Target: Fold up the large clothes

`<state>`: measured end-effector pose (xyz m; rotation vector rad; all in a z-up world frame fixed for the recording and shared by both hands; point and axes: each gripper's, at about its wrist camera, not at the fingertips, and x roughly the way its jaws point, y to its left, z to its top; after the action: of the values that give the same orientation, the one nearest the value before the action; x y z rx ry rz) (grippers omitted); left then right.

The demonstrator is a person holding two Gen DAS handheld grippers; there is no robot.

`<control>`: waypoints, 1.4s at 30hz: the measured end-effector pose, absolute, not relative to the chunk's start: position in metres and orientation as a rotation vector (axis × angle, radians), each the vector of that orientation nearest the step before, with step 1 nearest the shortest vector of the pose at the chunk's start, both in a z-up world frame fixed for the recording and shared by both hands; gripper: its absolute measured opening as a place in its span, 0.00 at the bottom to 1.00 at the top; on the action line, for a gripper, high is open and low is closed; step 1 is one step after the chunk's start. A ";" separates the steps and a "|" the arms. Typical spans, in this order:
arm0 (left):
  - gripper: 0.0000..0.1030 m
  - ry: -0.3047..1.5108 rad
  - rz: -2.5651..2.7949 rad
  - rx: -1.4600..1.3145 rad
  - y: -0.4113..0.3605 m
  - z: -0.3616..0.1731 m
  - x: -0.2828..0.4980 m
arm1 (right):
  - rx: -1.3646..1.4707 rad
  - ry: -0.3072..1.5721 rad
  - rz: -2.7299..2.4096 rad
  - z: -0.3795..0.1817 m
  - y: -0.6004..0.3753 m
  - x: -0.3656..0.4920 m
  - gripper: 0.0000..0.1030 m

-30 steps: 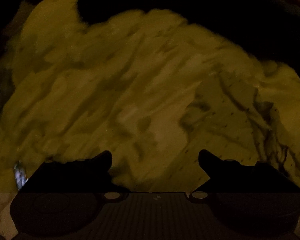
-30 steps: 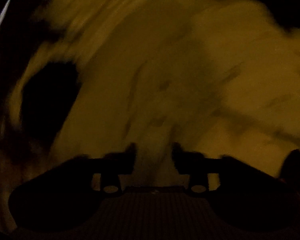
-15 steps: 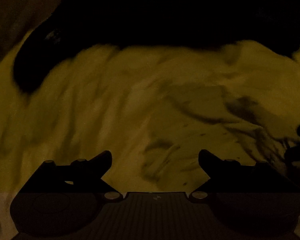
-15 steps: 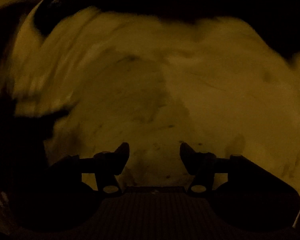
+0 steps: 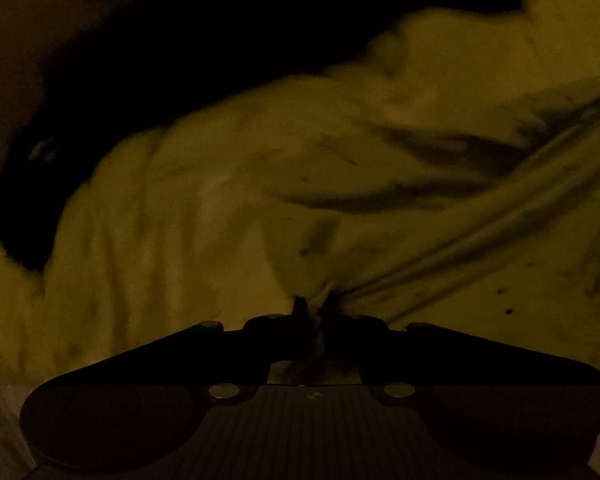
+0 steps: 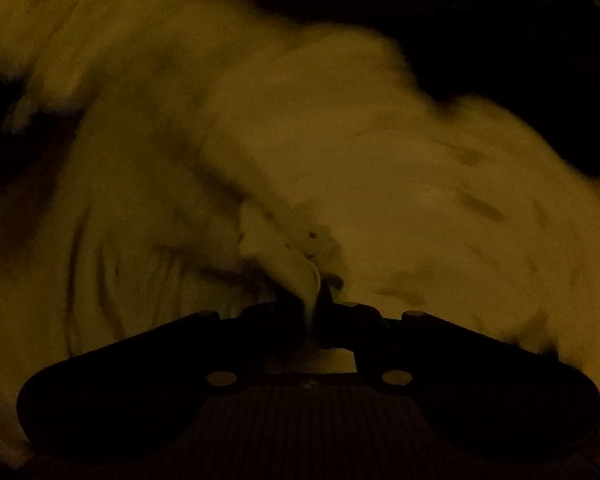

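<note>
The scene is very dark. A large pale garment (image 5: 228, 208) with small dark specks fills the left wrist view, creased, with tight folds running to the right. My left gripper (image 5: 314, 308) is shut on a pinch of this cloth at the bottom middle. In the right wrist view the same pale garment (image 6: 380, 184) is bunched and blurred. My right gripper (image 6: 314, 292) is shut on a fold of it that rises between the fingertips.
A dark, unlit area (image 5: 180, 40) lies beyond the cloth's far edge in the left wrist view, and another dark area (image 6: 520, 40) lies at the upper right of the right wrist view. Nothing else can be made out.
Both grippers were open above the cloth and have now shut on it. The cloth is drawn into taut folds at each grip.
</note>
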<state>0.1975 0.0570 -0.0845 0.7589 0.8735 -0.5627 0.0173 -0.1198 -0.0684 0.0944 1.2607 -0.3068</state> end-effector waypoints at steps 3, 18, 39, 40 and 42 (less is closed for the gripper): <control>0.28 0.920 -0.396 0.545 0.100 -0.053 0.216 | 0.332 1.153 -0.451 -0.041 -0.168 -0.007 0.08; 1.00 1.011 -0.454 0.316 0.104 -0.027 0.191 | 0.737 1.010 -0.479 -0.023 -0.182 -0.047 0.08; 0.36 0.794 -0.882 0.533 -0.044 -0.013 0.105 | 0.958 0.864 -0.492 0.007 -0.200 -0.086 0.36; 0.37 0.831 -0.849 0.484 -0.030 -0.012 0.114 | 0.947 0.873 -0.493 0.004 -0.200 -0.085 0.36; 0.36 0.863 -0.777 0.413 -0.005 -0.006 0.128 | 0.913 0.905 -0.458 -0.002 -0.195 -0.079 0.39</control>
<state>0.1277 -0.0054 -0.0058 0.4131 0.8630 -0.7766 -0.0793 -0.1955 -0.0021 0.9132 0.9051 -0.4582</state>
